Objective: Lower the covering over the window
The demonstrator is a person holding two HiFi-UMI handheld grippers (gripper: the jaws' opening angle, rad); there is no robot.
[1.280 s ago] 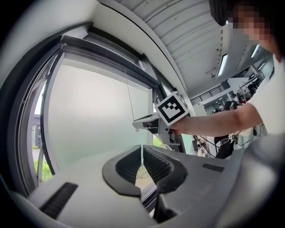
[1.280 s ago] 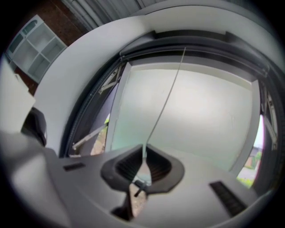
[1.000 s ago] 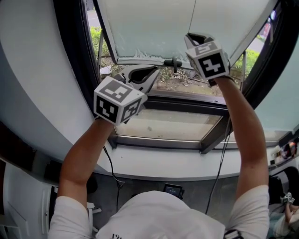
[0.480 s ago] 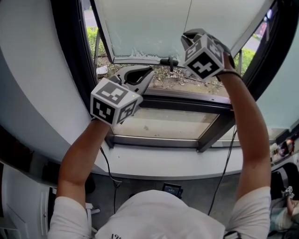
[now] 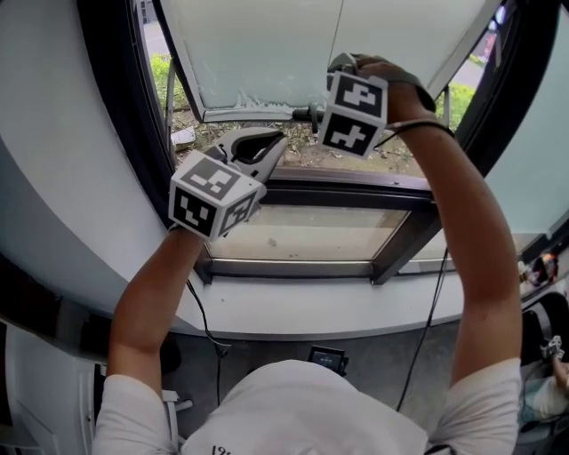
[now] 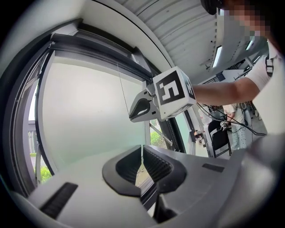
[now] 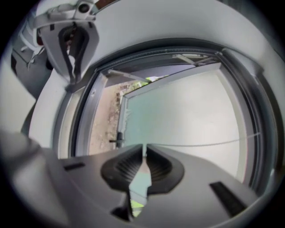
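Note:
A pale roller blind (image 5: pixel 267 44) covers the upper part of the window, and its bottom bar (image 5: pixel 240 113) hangs above the sill. A thin pull cord (image 5: pixel 340 27) runs down in front of the blind into my right gripper (image 5: pixel 336 62), which is raised high and shut on it. In the right gripper view the cord (image 7: pixel 200 143) leaves the closed tips (image 7: pixel 144 149) and stretches across the blind (image 7: pixel 187 111). My left gripper (image 5: pixel 277 139) is held lower left, level, shut with nothing in it (image 6: pixel 142 149). From there I see the right gripper (image 6: pixel 132 116) on the cord (image 6: pixel 122 84).
A dark window frame (image 5: pixel 418 235) and a tilted open sash surround the glass. A black window handle (image 5: pixel 307 114) sticks out below the blind. The white sill (image 5: pixel 293 307) runs under the window. A cable hangs along the right arm. Chairs and another person show at the far right.
The right gripper has rolled about its own axis, its marker cube turning to face me, and shifted slightly left. The left gripper has stayed put.

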